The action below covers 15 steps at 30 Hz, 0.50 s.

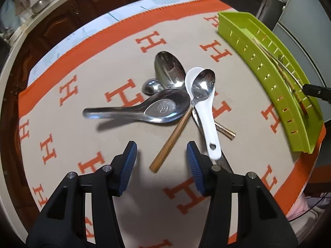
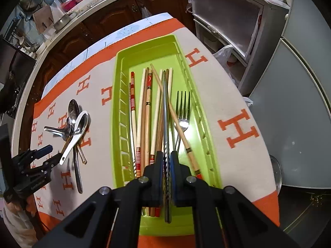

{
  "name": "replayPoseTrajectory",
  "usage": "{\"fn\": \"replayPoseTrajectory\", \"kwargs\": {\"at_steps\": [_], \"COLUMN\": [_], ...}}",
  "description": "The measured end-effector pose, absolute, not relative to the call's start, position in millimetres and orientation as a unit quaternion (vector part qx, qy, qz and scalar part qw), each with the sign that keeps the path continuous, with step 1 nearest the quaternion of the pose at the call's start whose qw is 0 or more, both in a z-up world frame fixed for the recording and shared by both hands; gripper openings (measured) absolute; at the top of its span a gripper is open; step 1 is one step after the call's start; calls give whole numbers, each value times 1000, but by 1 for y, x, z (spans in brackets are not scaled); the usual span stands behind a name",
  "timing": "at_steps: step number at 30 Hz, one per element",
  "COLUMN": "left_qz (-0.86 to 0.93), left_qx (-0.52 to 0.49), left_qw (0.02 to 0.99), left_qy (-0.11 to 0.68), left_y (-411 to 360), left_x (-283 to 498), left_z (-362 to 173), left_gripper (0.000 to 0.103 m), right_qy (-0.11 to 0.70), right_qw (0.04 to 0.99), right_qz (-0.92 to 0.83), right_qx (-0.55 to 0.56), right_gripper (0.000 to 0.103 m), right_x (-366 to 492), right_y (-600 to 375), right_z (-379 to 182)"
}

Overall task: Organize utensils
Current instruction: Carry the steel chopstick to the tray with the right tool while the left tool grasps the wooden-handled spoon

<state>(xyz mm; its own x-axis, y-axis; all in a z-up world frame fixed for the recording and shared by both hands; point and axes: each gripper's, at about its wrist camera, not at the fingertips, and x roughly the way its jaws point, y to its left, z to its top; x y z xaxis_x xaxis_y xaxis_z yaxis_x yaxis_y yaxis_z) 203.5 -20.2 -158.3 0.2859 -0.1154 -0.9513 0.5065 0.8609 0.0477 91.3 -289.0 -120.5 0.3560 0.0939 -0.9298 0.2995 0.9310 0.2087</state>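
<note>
Two grippers: both at work over a table covered by an orange-bordered cloth (image 1: 62, 124) printed with H letters.
Left gripper (image 1: 161, 159): jaws spread wide, holding nothing, poised just above the near end of the spoon pile; in the right wrist view it shows at the cloth's left edge (image 2: 46, 155).
Right gripper (image 2: 166, 161): jaws clamped on one twisted metal chopstick (image 2: 165, 107), which runs lengthwise over the tray.
Spoons on the cloth: five counted in a crossed heap.
Metal soup spoon (image 1: 144, 109): one, bowl up, handle pointing left.
Large steel spoon (image 1: 169, 69): one, at the far side of the heap.
Small steel spoon (image 1: 150, 86): one, mostly hidden beneath the others.
White ceramic spoon (image 1: 203, 115): one, handle towards the camera, end hole beside the right-hand finger.
Wood-handled spoon (image 1: 175, 132): one, its steel bowl resting in the white spoon's bowl.
Other handles: two metal ends poke out under the white spoon; what they belong to cannot be told.
Green tray (image 2: 122, 66): one slotted plastic tray, to the right of the heap.
Fork (image 2: 183, 111): one, in the tray's right half, tines away from the camera.
Chopsticks in the tray (image 2: 145, 95): roughly eight wooden or banded sticks, overlapping; exact count unclear.
</note>
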Motion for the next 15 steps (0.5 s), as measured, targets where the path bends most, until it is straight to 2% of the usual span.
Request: {"fn": "replayPoseTrajectory", "kwargs": {"at_steps": [4, 9, 11, 15], "left_qz": [-200, -209, -215, -212], "left_qx": [192, 190, 182, 172], "left_qw": [774, 765, 761, 764], "left_qy": [570, 578, 584, 584], "left_y": [-31, -41, -43, -45], "left_x": [212, 220, 223, 219], "left_z": [-167, -173, -174, -171], "left_gripper": [46, 30, 14, 7], "right_qy": [553, 545, 543, 542], "right_qw": [812, 820, 822, 822], "right_qz": [-62, -49, -43, -37], "right_qx": [176, 169, 169, 171], "right_gripper": [7, 7, 7, 7], "right_x": [87, 80, 77, 71], "right_y": [-292, -288, -286, -286], "right_z": [-112, -104, -103, -102]}}
